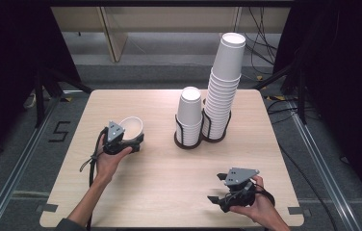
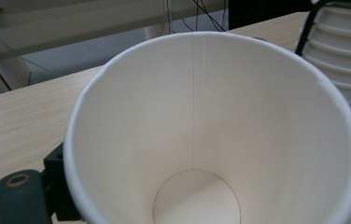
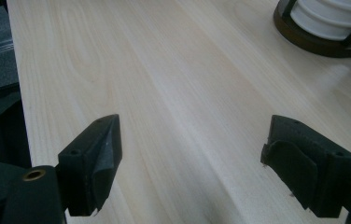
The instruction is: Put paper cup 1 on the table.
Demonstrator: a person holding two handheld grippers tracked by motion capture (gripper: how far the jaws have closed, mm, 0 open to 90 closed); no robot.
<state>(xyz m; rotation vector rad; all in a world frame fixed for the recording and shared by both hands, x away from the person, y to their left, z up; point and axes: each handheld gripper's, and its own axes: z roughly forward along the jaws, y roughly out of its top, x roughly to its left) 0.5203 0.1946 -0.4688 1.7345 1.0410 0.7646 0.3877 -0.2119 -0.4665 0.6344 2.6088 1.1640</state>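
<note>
**Paper cup held in the left gripper, mouth turned up and toward the camera**

The left gripper is clenched on a single white paper cup, over the left part of the wooden table. In the high view the cup is tilted: its open mouth faces up and a little toward the person, so its long axis is leaning, not upright. In the left gripper view the cup opens toward the camera; its round bottom is seen deep inside and a seam runs straight down the inner wall. The axis there goes from the rim down and away along the jaws.

The right gripper is near the front right edge of the table, well apart from the cup. Its jaws stand wide, with bare table between them.

Behind, two stacks of cups stand in a dark holder: a short stack and, just beside it, a tall stack, both mouth down.
</note>
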